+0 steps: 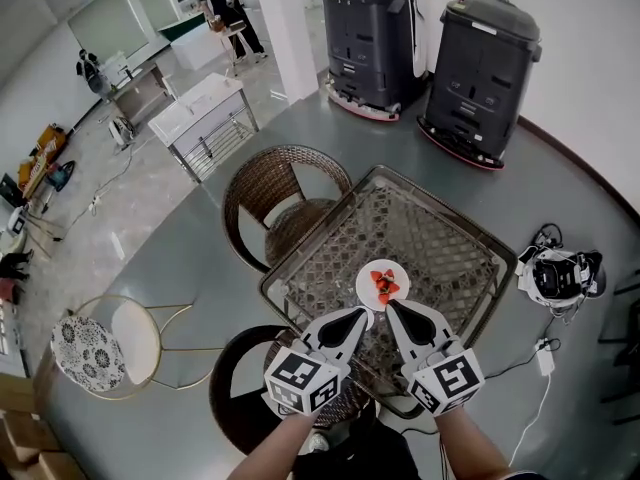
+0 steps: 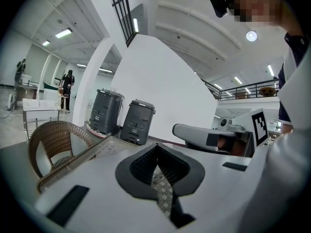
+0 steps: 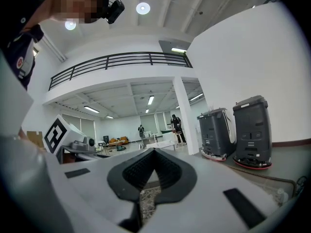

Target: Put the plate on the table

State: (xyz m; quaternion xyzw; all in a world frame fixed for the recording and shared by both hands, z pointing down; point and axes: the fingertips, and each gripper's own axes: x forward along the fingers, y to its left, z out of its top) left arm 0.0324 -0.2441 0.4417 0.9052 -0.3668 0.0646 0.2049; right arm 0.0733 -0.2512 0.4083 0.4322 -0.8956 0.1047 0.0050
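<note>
Left gripper (image 1: pixel 362 318): lower centre of the head view, marker cube toward the camera. Its own view (image 2: pixel 156 147) shows the 2 jaws closed against each other with nothing held.
Right gripper (image 1: pixel 392 309): just beside the left one, tips angled toward it. Jaws pressed together and empty in its own view (image 3: pixel 154 152).
Plate (image 1: pixel 398 271): small, white and round, lying flat on the table at the centre of the head view, just above both grippers' tips (whether either tip touches its rim cannot be told).
Red food (image 1: pixel 385 286): a few pieces in the middle of the plate.
Table (image 1: pixel 430 223): square, with a woven lattice top and a thin rim, set cornerwise in the middle of the frame.
Woven chairs: 2. The 1st (image 1: pixel 275 193) stands at the table's upper-left side, the 2nd (image 1: pixel 238 393) at the lower left, partly behind the left gripper.
Stool (image 1: pixel 88 353): round patterned seat, lower left, well apart from the table.
Grey machines: 2 dark upright units (image 1: pixel 372 38) (image 1: pixel 482 68), side by side at the upper right against the white wall.
Headset-like device (image 1: pixel 556 274): on the floor at the right edge, cables trailing from it.
</note>
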